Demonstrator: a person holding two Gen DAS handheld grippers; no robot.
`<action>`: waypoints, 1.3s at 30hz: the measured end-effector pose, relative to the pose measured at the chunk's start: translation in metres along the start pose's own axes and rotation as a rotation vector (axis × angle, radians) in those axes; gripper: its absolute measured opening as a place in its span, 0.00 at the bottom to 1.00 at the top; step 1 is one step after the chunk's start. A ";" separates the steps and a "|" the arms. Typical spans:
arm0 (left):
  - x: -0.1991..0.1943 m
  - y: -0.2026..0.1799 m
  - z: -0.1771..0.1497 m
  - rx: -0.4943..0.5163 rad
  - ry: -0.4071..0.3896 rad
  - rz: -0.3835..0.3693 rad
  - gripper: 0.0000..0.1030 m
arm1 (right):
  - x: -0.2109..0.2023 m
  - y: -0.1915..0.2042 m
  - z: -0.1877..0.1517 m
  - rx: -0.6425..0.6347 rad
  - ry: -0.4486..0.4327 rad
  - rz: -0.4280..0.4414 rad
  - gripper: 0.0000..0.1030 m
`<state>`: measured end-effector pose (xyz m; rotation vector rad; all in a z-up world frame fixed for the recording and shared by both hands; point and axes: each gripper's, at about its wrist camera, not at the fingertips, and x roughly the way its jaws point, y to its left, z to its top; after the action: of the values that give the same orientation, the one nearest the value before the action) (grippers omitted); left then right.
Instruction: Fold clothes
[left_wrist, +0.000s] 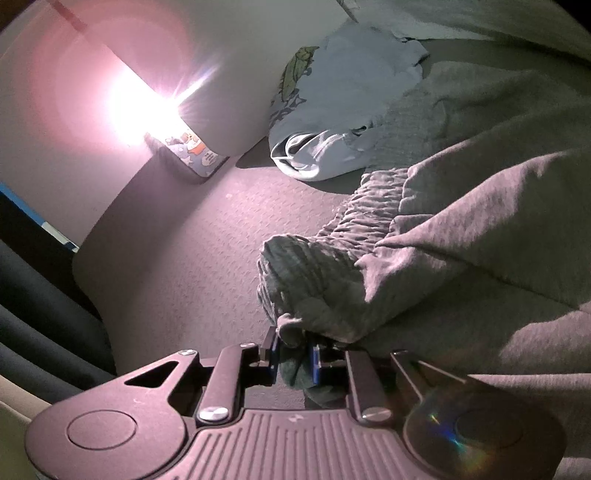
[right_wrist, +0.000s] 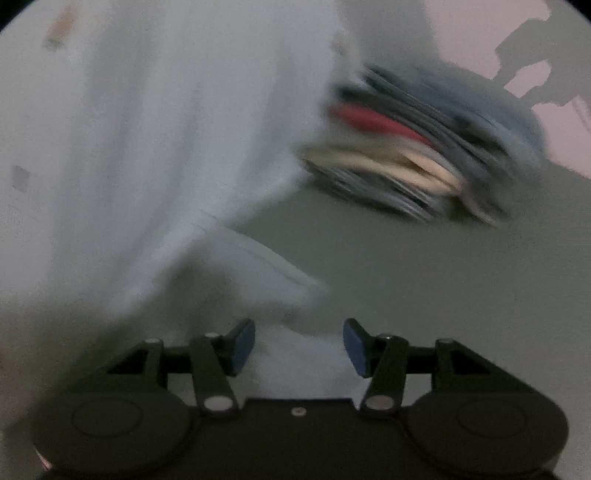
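In the left wrist view my left gripper (left_wrist: 294, 356) is shut on the ribbed cuff (left_wrist: 295, 295) of a grey sweatshirt (left_wrist: 480, 229) that spreads to the right over the textured surface (left_wrist: 192, 266). A light blue garment (left_wrist: 332, 110) with a printed front lies crumpled behind it. In the right wrist view my right gripper (right_wrist: 298, 345) is open, its blue pads (right_wrist: 243, 347) apart, with the edge of a pale blue-white garment (right_wrist: 147, 147) lying just below and between them. That view is blurred.
A blurred stack of folded clothes (right_wrist: 417, 155) in dark, red and cream sits ahead right of the right gripper. A bright lamp glare (left_wrist: 136, 99) and a cartoon-printed box (left_wrist: 192, 147) stand at the far wall. A dark chair edge (left_wrist: 37, 295) is at left.
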<state>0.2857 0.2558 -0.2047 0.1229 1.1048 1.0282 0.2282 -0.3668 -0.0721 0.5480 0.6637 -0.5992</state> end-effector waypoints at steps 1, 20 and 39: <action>0.000 -0.003 0.000 0.017 0.000 0.011 0.18 | 0.006 -0.011 -0.007 0.013 0.027 -0.022 0.53; 0.004 0.040 0.015 -0.264 0.087 -0.105 0.09 | 0.001 -0.012 -0.023 -0.145 -0.108 -0.041 0.01; -0.021 0.096 -0.022 -0.255 0.055 -0.309 0.25 | -0.100 -0.157 -0.064 -0.008 0.051 -0.300 0.46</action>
<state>0.2073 0.2857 -0.1485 -0.2754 0.9960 0.8881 0.0354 -0.4026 -0.0872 0.4598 0.8038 -0.8653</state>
